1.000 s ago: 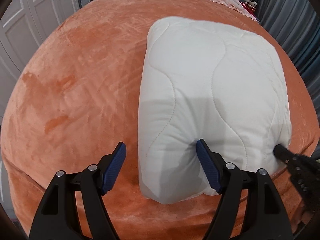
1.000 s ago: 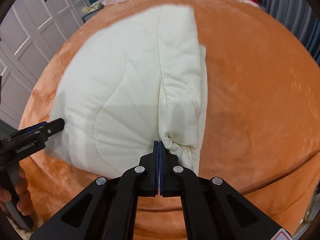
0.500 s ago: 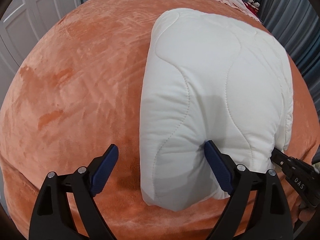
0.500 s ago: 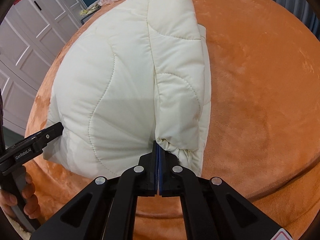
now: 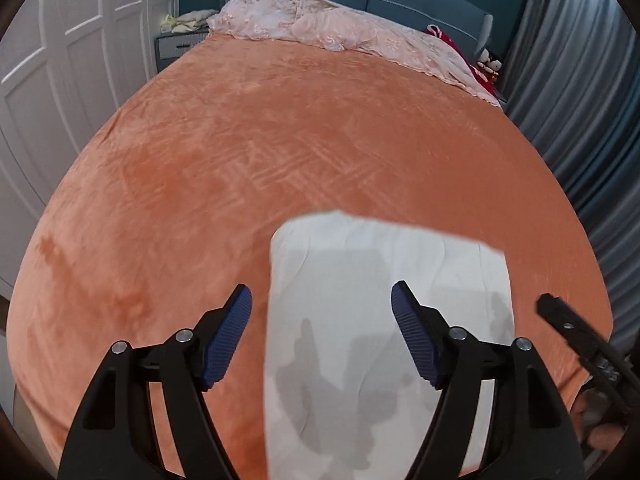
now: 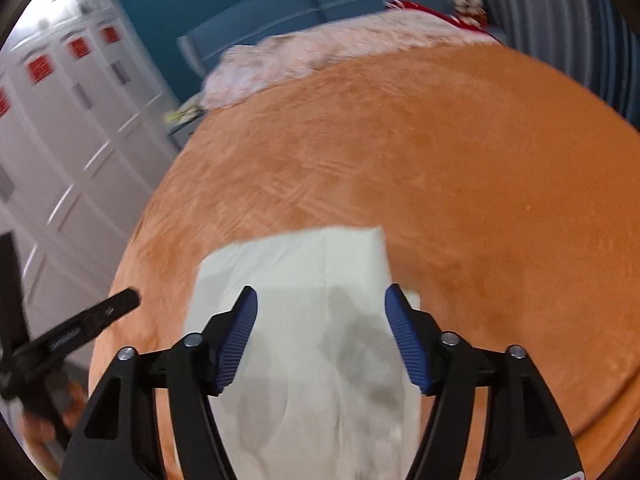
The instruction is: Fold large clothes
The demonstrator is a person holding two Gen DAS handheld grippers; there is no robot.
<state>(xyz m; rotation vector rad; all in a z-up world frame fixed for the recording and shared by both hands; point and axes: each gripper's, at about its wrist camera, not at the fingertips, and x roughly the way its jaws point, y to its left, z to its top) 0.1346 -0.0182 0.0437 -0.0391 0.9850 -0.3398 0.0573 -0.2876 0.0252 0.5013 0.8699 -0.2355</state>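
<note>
White quilted garment (image 5: 380, 320) lies folded at the bed's (image 5: 280, 140) near edge, long axis seemingly running near-to-far, below both claws: left claw (image 5: 322, 340) closing, right claw (image 6: 320, 336) opening, neither gripping it.

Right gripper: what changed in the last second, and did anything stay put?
The right gripper let go of the white padded garment: its jaws, shut a second ago, are opening, with nothing pressed between them. Both cameras pulled back and up, so the garment looks smaller and lies lower in view. The left gripper was open throughout, its jaws now closing slightly. The garment stays folded on the orange bed.
</note>
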